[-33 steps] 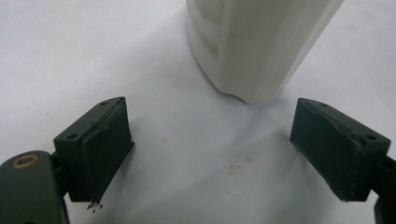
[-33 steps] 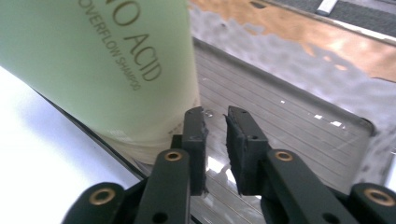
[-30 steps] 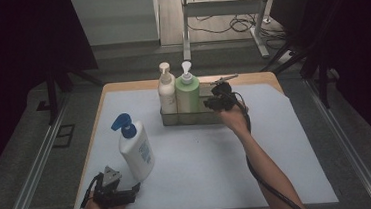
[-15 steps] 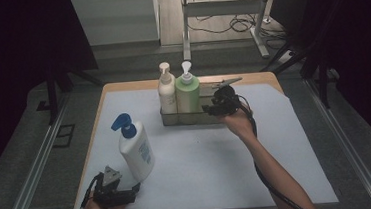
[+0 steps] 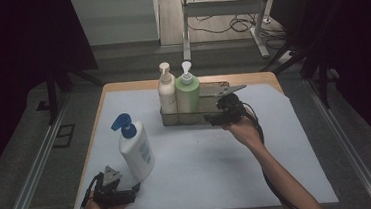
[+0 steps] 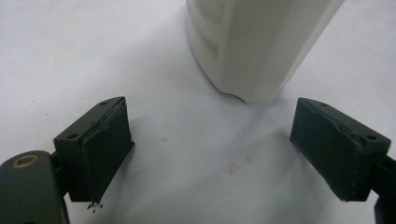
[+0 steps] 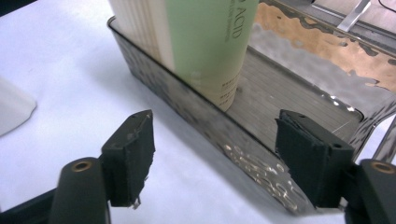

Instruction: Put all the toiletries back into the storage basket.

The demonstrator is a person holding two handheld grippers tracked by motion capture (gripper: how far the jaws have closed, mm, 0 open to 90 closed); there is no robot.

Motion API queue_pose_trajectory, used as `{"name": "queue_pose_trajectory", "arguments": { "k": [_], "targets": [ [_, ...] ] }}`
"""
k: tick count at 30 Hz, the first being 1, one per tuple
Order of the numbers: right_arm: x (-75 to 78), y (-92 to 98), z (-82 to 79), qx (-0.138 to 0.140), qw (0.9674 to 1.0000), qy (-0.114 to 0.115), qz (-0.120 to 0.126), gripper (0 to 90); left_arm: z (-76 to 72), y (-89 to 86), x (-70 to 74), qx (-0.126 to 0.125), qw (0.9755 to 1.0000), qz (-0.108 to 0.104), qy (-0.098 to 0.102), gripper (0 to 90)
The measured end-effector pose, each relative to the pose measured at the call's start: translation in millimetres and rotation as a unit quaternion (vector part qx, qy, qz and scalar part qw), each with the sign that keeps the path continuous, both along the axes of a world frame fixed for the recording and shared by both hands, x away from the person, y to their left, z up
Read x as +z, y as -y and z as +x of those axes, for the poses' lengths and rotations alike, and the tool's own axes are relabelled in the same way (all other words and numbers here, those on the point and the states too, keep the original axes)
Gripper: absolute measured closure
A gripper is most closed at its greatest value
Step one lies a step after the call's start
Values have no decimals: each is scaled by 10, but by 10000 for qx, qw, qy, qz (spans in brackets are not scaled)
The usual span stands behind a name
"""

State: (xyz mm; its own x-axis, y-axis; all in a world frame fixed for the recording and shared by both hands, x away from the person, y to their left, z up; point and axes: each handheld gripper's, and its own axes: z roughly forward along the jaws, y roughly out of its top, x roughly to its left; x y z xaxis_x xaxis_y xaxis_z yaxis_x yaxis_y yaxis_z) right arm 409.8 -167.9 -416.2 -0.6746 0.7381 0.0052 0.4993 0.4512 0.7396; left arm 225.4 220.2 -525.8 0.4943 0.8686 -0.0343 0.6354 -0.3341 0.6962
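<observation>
While both my hands rest over desk [image 5: 299, 176], left tool [image 6: 205, 154] gapes wide, jaws apart, nothing between them; white blue-pump bottle [image 5: 134, 147] stands upright just ahead, near desk's front left. Right tool [image 7: 215, 158] likewise spread, empty, jaws astride near wall of clear tray [image 7: 196, 121]. Green bottle [image 7: 210, 42] and cream bottle [image 5: 167, 91] upright inside tray's left end.

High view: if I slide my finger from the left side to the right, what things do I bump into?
Left claw → white bottle with the blue pump → cream bottle → green bottle → right claw, at the near wall of the clear tray that holds the cream and green bottles.
</observation>
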Motion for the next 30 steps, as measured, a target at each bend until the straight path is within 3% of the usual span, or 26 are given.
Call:
{"name": "queue_pose_trajectory", "arguments": {
  "k": [5, 24, 30],
  "targets": [
    [-4, 65, -131, 128, 9998, -20, -145, 228, 0, 0, 0, 0, 10000, 1, -2, 120],
    [-102, 362, -556, 213, 9997, 97, -96, 197, 0, 1, 1, 3, 10000, 6, -1, 120],
    [-148, 429, -685, 249, 9995, -31, -187, 143, 0, 0, 0, 3, 10000, 5, -1, 120]
  ]
}}
